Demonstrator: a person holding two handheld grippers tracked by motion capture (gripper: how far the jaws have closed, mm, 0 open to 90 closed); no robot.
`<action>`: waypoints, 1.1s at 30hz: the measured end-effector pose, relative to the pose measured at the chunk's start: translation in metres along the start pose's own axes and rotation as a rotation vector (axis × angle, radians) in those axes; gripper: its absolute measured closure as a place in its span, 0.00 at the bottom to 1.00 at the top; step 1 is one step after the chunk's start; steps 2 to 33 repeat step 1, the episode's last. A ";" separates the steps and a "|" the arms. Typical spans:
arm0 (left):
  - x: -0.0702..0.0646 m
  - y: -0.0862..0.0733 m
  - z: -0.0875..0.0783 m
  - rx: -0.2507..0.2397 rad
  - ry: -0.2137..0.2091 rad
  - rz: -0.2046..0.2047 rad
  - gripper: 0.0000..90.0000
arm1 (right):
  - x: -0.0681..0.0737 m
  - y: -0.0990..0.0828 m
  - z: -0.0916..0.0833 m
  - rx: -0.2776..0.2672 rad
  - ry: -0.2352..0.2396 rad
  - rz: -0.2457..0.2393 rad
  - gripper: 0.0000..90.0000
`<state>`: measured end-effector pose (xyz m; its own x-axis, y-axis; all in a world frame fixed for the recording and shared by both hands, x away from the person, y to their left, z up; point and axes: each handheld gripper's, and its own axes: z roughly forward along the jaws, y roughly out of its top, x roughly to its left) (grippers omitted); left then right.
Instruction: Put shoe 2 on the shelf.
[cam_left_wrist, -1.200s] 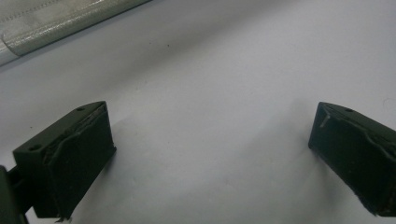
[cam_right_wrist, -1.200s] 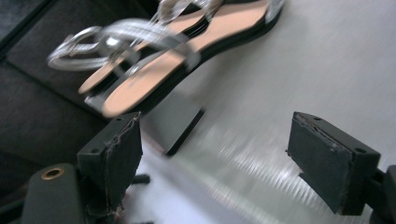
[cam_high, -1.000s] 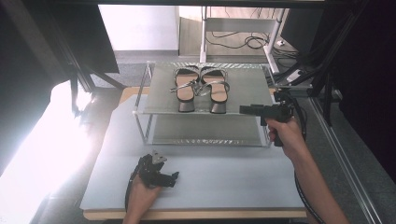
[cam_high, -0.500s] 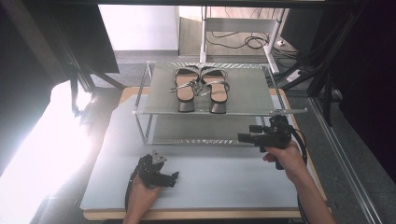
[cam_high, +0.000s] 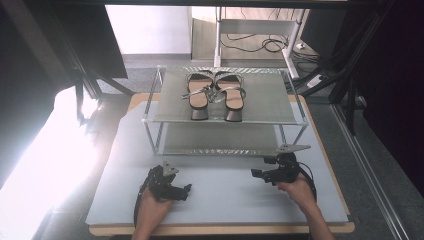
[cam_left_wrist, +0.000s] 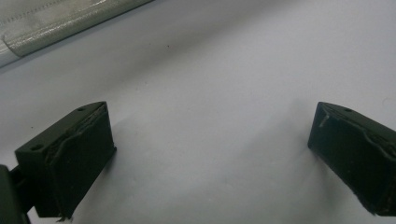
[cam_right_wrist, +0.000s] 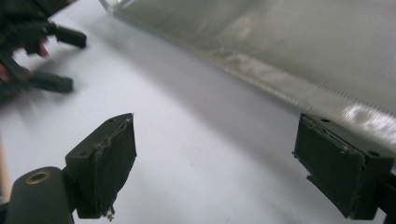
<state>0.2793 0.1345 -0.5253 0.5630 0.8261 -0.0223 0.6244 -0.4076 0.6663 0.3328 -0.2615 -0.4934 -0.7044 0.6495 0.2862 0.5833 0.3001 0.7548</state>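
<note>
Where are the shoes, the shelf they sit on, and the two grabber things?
sandals (cam_high: 215, 95), high view, on the straps where the pair meet.
rack (cam_high: 265, 100), high view, bare part of its top shelf.
left gripper (cam_high: 186, 191), high view, between its fingertips.
right gripper (cam_high: 256, 173), high view, between its fingertips.

Sandals (cam_high: 215, 95) side by side on rack (cam_high: 270, 102) top shelf; rack at mat (cam_high: 220, 200) rear.

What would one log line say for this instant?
sandals: paired on rack top shelf | left gripper: open, empty, on mat | right gripper: open, empty, low over mat
</note>
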 end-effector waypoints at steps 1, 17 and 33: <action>0.000 0.000 0.000 -0.002 -0.001 -0.004 0.00 | 0.000 -0.004 0.003 0.003 -0.002 -0.006 0.14; 0.000 0.000 0.000 -0.002 -0.001 -0.004 0.00 | 0.000 -0.004 0.003 0.003 -0.002 -0.006 0.14; 0.000 0.000 0.000 -0.002 -0.001 -0.004 0.00 | 0.000 -0.004 0.003 0.003 -0.002 -0.006 0.14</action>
